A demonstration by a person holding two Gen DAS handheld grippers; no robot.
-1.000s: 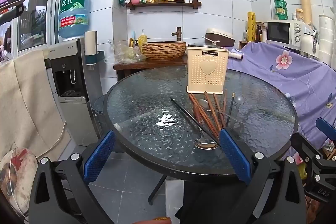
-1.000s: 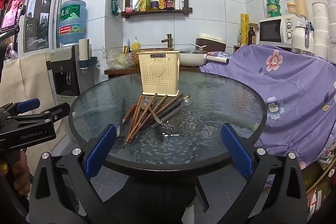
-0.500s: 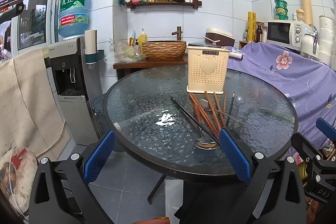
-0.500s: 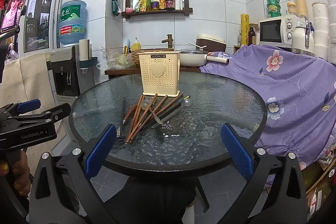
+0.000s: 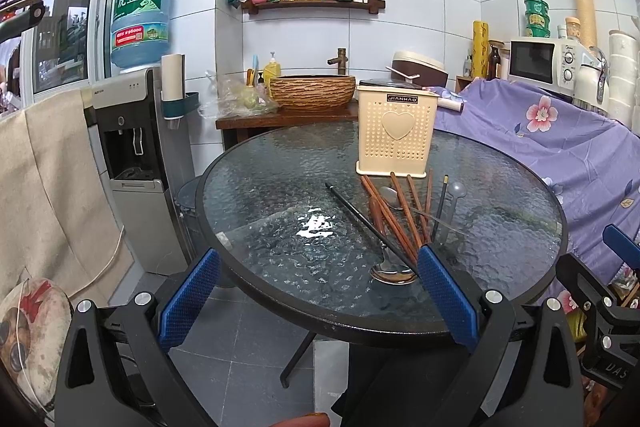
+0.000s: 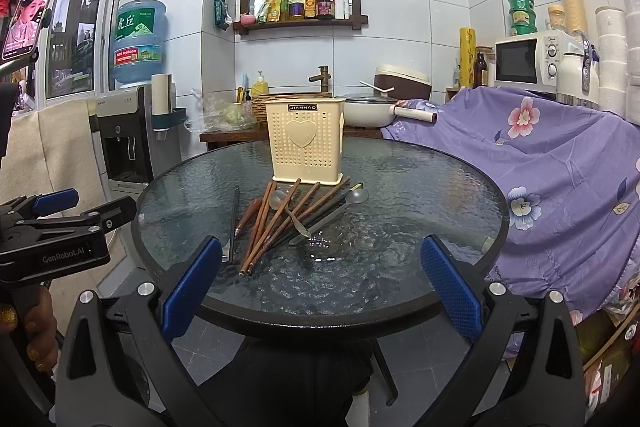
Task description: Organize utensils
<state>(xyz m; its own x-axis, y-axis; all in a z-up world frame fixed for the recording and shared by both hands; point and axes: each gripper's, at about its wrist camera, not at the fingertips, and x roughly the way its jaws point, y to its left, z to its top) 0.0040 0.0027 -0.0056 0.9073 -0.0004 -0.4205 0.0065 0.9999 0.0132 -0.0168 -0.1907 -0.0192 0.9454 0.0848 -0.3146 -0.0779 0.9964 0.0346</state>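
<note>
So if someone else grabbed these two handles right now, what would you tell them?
Left gripper: open, empty, at the table's near edge.
Right gripper: open, empty, also short of the table.
Utensils: brown chopsticks, a black chopstick and spoons lie loose on the glass table, in front of the cream holder.
Done: nothing visibly sorted.
Left: move every utensil into the holder.

Round glass table (image 6: 420, 195) — cream holder (image 6: 306, 147), chopsticks (image 6: 276, 223), spoons (image 6: 357, 195).
</note>
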